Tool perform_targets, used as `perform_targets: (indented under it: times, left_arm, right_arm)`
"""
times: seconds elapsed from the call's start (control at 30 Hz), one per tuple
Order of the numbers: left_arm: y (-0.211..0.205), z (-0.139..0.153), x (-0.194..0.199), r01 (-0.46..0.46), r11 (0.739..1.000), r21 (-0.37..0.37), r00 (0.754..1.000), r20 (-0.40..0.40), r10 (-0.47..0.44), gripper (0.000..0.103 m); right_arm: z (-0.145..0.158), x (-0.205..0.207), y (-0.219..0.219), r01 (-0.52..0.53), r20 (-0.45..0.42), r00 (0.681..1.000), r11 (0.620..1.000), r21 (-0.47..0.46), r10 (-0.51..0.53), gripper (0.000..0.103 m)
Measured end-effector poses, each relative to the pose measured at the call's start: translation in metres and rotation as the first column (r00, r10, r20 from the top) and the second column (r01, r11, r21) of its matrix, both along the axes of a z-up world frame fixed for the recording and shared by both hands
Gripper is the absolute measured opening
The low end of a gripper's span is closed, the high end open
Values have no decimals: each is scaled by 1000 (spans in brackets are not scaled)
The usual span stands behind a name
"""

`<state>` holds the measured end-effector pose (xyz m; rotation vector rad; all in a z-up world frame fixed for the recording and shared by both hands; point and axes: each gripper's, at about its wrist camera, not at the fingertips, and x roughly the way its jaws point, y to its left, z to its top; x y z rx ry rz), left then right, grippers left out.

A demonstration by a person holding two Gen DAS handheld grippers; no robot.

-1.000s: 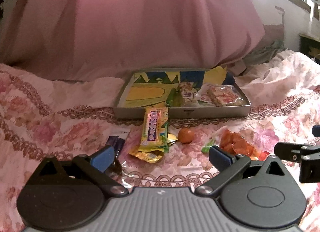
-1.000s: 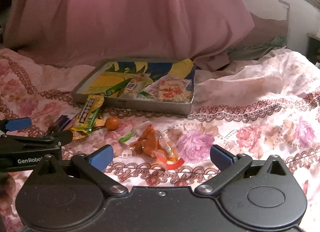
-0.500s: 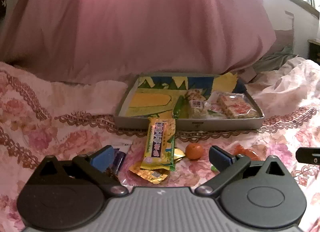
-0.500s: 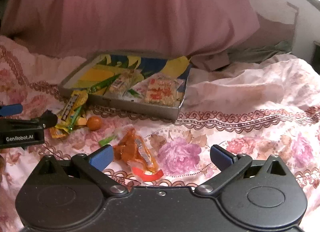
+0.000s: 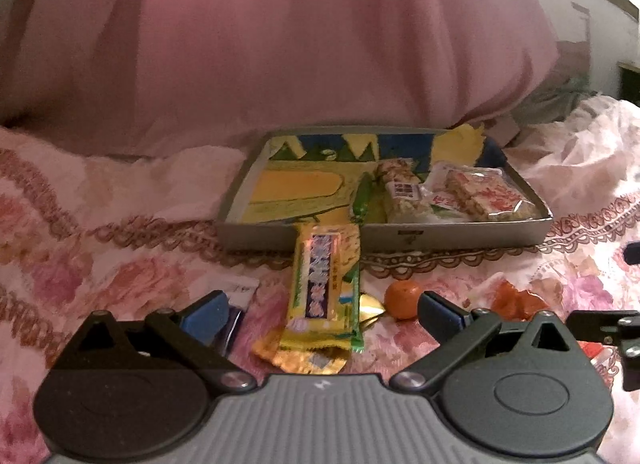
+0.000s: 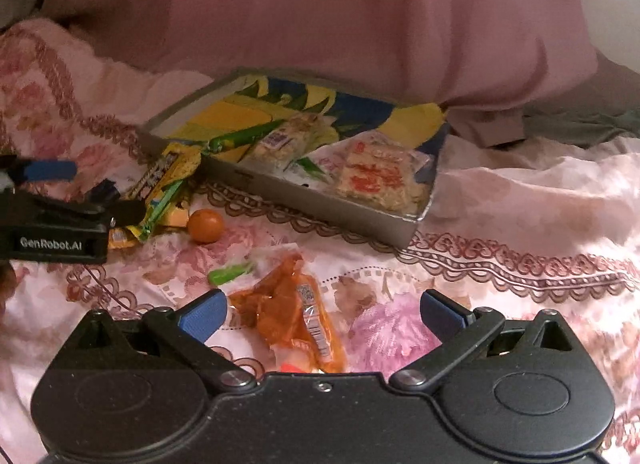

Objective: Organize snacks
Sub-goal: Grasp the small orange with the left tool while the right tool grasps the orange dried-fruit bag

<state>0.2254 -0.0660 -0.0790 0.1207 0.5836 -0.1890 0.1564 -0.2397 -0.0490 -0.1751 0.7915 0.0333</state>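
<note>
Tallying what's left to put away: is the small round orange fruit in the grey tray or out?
Out. The small round orange fruit lies on the floral bedspread in front of the grey tray, apart from its wall.

Left gripper (image 5: 320,314): advancing toward the yellow foil-wrapped snack bar (image 5: 325,279).
Right gripper (image 6: 322,314): closing in over the orange translucent snack packet (image 6: 289,316).

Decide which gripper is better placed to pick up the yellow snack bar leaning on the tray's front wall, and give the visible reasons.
Left. The yellow snack bar lies straight ahead between the open left gripper fingers; the right gripper faces the orange packet instead.
</note>
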Motion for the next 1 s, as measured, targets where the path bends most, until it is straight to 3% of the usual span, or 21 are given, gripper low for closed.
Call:
perform_targets:
  times: [0.23, 0.43, 0.57, 0.83, 1.0]
  left_arm:
    - [-18, 0, 16, 220, 972, 80, 973, 58, -224, 103]
    - [-41, -12, 30, 410, 898, 161, 909, 11, -417, 103]
    - [-52, -21, 39, 482, 853, 197, 874, -37, -485, 101]
    - [-53, -30, 58, 548, 826, 135, 835, -146, -530, 81]
    - [-55, -37, 68, 534, 833, 146, 838, -219, -500, 57]
  right_arm:
    - [-18, 17, -2, -52, -82, 995, 998, 17, 54, 102]
    - [-30, 24, -4, -56, -146, 987, 997, 54, 63, 102]
    - [-34, 24, -3, -52, -160, 985, 996, 68, 62, 99]
    - [-39, 27, -4, -46, -164, 985, 995, 86, 60, 89]
    - [-40, 29, -3, -52, -158, 985, 995, 86, 66, 84]
